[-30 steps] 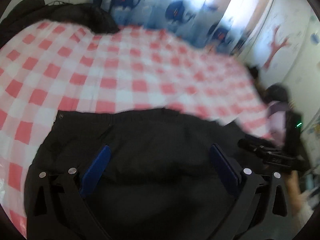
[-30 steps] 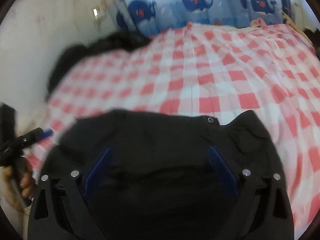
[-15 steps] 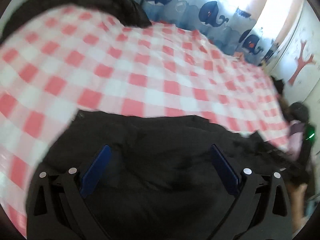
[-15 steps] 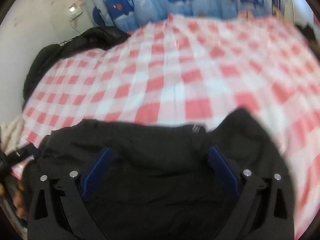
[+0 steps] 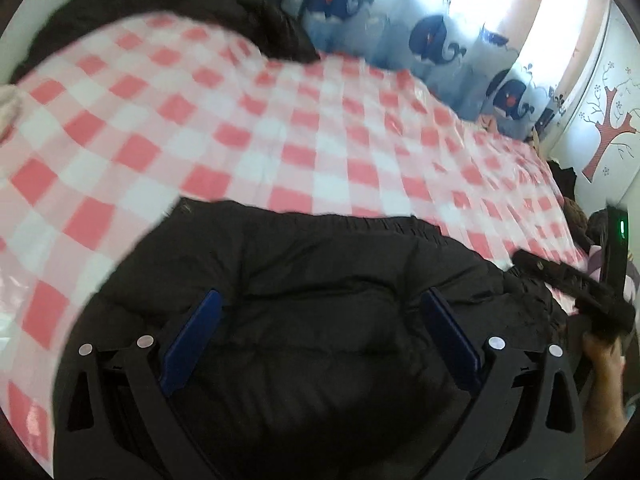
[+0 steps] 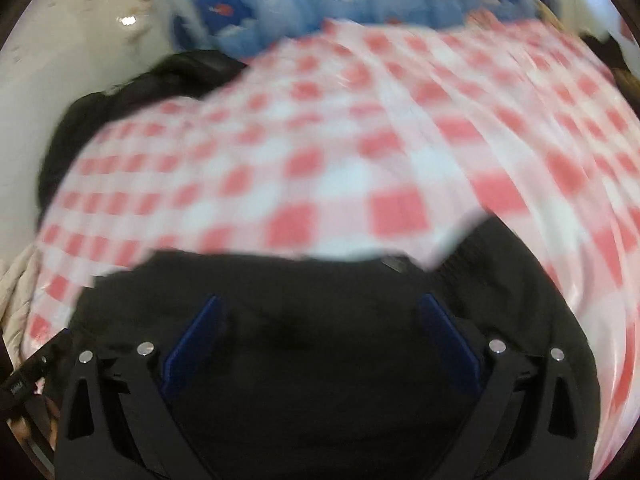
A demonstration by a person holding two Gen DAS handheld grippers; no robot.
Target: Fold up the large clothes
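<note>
A large black padded garment lies at the near edge of a bed with a red and white checked sheet. My left gripper is open, its blue pads wide apart just above the garment. The right gripper shows at the right of the left wrist view, held by a hand. In the right wrist view the same garment fills the lower half, with a snap button near its top edge. My right gripper is open over it. This view is blurred.
A second dark garment is heaped at the far left of the bed by the wall. Blue whale curtains hang behind the bed. A wall with a red tree sticker stands at the right. The checked sheet stretches beyond the garment.
Both grippers have shifted over the garment and both views have swung; the garment's top edge sits lower in the frames. Both stay open. The right wrist view has become more blurred.
</note>
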